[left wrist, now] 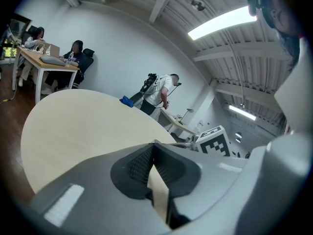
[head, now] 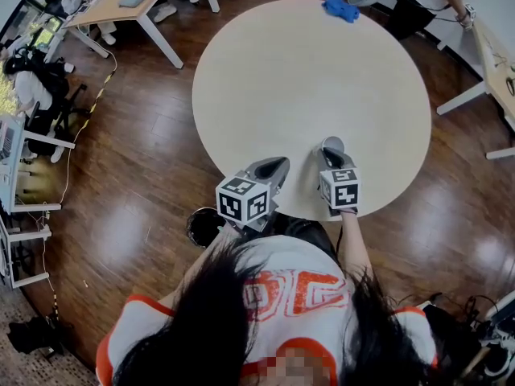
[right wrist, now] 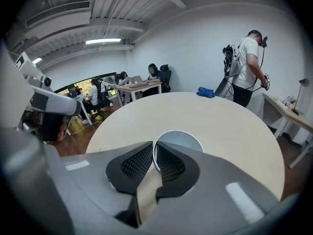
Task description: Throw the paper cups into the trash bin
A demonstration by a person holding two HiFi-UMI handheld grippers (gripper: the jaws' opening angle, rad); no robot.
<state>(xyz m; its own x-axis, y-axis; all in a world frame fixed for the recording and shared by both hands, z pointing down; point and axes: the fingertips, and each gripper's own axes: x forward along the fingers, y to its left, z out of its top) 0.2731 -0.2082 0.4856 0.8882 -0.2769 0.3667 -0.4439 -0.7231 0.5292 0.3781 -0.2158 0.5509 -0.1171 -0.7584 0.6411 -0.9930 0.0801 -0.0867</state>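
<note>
Paper cup (right wrist: 182, 140) stands upright near the counter's (head: 306, 71) six o'clock edge, its near rim pinched between the right hand-held gripper's (right wrist: 153, 153) pads. We should lift it straight without crushing the thin wall, then swing toward what looks like the trash bin (head: 203, 225), on the floor at seven o'clock. Our left hand-held gripper (left wrist: 152, 153) is pressed together, empty.

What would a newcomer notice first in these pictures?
The big round table fills the head view. At its near edge the right gripper pinches the rim of a paper cup in its fingers; a blue object lies at the far edge.
</note>
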